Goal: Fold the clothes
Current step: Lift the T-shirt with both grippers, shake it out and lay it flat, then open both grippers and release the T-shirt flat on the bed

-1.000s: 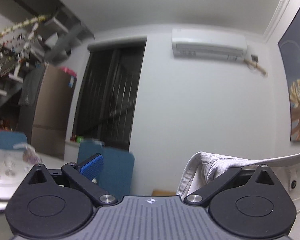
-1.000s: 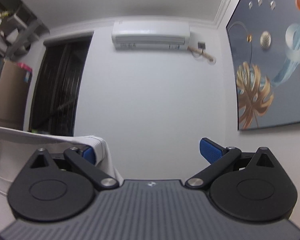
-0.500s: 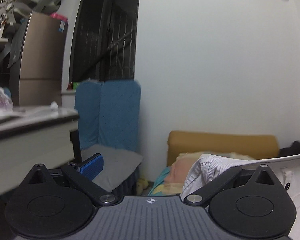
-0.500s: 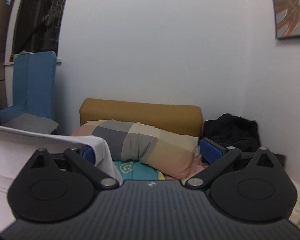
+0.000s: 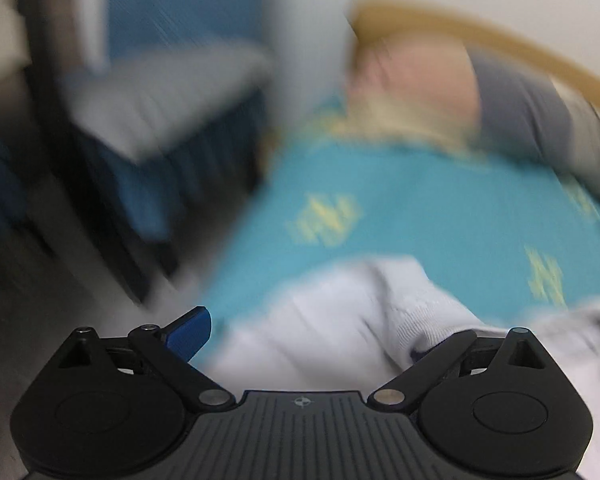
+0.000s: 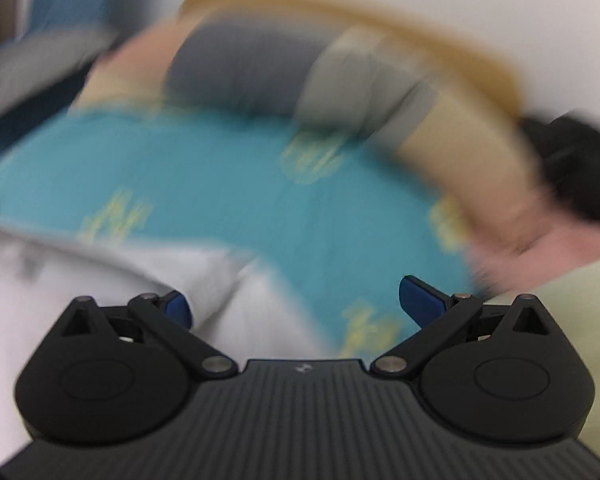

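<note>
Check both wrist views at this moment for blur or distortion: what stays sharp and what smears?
Left wrist view: heavy motion blur smears the teal bedsheet and white garment; only the left gripper body is crisp. Right wrist view: the same smear over the bedsheet, striped pillow and white garment; the right gripper is sharp. Both show fisheye curvature and dark corners.

Garment (image 5: 340,320) lies on bed (image 5: 420,208), pillow (image 6: 284,68) behind.

We see a white garment (image 5: 340,320), ribbed at its edge, draped over the near part of the teal bedsheet (image 5: 420,208); the blurred cloth (image 6: 100,280) spreads rumpled toward the sheet's near-left side.
</note>
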Demonstrator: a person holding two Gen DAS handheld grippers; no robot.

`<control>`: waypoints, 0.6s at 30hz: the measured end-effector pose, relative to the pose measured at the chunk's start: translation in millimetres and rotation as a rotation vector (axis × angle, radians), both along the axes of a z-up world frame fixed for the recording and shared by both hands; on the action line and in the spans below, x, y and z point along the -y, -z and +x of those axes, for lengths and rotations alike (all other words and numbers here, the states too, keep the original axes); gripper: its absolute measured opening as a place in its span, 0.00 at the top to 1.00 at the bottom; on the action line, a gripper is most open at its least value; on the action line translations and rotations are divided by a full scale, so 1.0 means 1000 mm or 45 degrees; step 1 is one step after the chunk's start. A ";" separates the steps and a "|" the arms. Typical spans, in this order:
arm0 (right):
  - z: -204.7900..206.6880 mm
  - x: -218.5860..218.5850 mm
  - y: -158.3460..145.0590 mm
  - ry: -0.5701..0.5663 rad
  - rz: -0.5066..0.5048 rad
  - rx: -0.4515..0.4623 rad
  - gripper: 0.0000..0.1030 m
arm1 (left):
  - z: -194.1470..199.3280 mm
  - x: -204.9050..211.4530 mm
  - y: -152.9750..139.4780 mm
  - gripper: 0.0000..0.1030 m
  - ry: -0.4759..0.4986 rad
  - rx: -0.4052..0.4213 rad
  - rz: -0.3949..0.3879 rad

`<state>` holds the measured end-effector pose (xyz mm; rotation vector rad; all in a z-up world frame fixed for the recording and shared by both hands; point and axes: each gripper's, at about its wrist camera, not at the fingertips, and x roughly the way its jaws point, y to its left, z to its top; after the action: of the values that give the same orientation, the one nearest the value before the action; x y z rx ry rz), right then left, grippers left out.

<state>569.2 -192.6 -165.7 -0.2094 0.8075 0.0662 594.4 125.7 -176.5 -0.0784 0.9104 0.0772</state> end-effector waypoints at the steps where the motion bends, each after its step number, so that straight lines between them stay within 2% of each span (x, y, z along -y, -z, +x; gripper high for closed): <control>1: -0.001 0.001 -0.004 -0.012 0.048 0.005 0.00 | 0.002 -0.001 0.001 0.04 0.034 -0.042 -0.010; 4: -0.009 0.006 -0.025 -0.024 0.231 0.035 0.00 | -0.004 0.001 -0.017 0.02 0.087 -0.053 0.047; 6: -0.019 0.009 -0.040 -0.022 0.336 0.057 0.00 | -0.018 0.005 -0.037 0.00 0.128 -0.006 0.074; 10: -0.061 0.005 -0.073 -0.020 0.368 0.106 0.00 | -0.068 0.018 -0.074 0.00 0.172 0.127 0.136; 13: -0.119 0.003 -0.102 -0.054 0.368 0.169 0.00 | -0.115 0.027 -0.100 0.00 0.166 0.227 0.154; 18: -0.229 0.001 -0.141 -0.101 0.407 0.259 0.00 | -0.236 0.042 -0.141 0.00 0.166 0.365 0.078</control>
<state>340.6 -193.2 -24.9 0.0540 0.5763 0.2427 358.9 83.4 -35.0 0.0266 0.6243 -0.0270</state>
